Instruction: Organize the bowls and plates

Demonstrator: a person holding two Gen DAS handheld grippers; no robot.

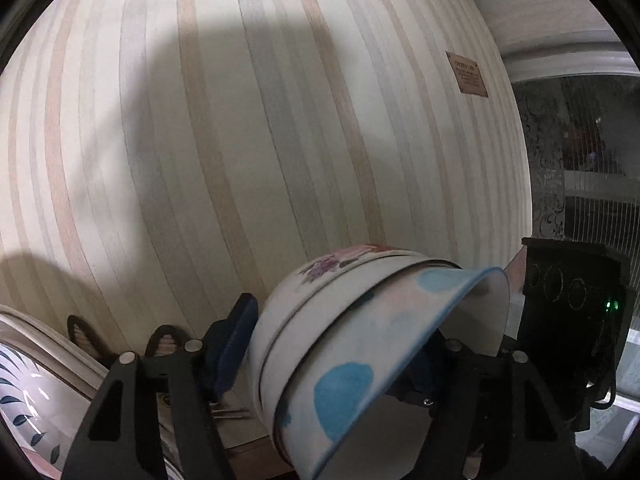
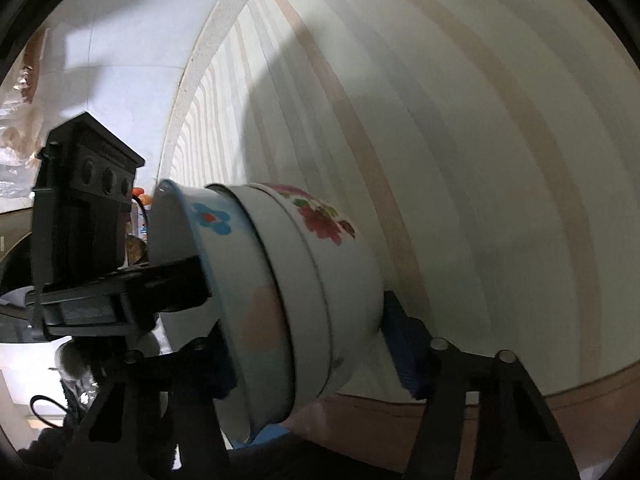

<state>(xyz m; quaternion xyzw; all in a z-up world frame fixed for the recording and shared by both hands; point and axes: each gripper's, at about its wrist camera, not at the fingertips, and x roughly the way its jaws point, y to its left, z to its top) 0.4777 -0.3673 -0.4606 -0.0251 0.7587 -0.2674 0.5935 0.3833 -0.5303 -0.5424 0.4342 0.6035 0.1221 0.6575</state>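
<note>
Sideways, nested bowls [image 1: 344,360] between fingers [image 1: 232,344]

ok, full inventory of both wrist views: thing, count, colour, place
bowls: nested stack on its side, count unclear; outermost white with blue and pink spots, one white with red-purple flowers; between both grippers' fingers
plate: one, white with dark blue leaves; lower left, left wrist view
wall: cream with pink and grey stripes; behind everything
plaque: one, brown; upper right on wall
left gripper: black, blue pads; clamped across the stack
right gripper: black, blue pads; clamped across the same stack
</note>
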